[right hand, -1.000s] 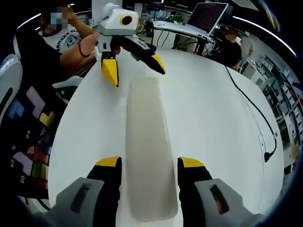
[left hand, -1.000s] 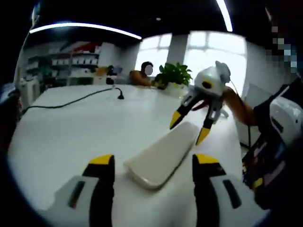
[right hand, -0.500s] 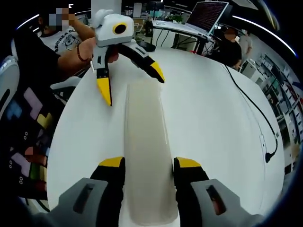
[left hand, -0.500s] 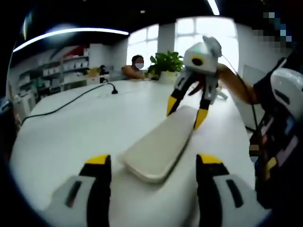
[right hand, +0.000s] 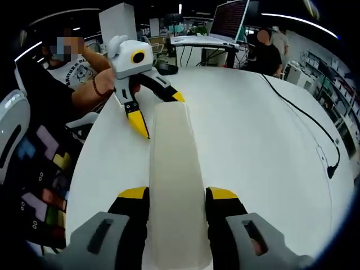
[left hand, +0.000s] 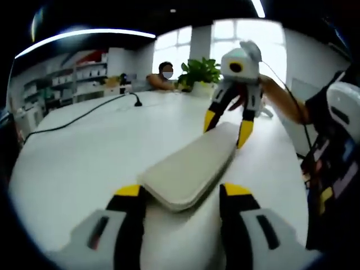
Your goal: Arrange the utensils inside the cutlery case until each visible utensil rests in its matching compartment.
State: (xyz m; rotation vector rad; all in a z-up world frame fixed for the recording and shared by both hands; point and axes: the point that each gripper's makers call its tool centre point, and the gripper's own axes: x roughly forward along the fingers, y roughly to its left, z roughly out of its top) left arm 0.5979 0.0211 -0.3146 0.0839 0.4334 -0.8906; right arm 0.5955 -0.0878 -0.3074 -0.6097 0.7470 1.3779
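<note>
While the long closed beige plastic cutlery case (left hand: 188,170) (right hand: 173,180) is lying on the white counter (left hand: 84,152) (right hand: 259,146), we are straddling its opposite ends with the left gripper (left hand: 180,194) (right hand: 160,115) and right gripper (right hand: 175,198) (left hand: 228,121), fingers open.

Cutlery case (right hand: 171,185) on table (right hand: 259,146), one tool straddling each end.

White gripper (right hand: 155,115) housing, yellow-tipped black jaws, grey mounts

White bench (left hand: 84,152) with a rounded edge, long closed cream cutlery case (left hand: 188,171) lying flat on it, black cable (right hand: 306,121) trailing across the far part of the bench top, potted plant (left hand: 198,73) at the far edge
</note>
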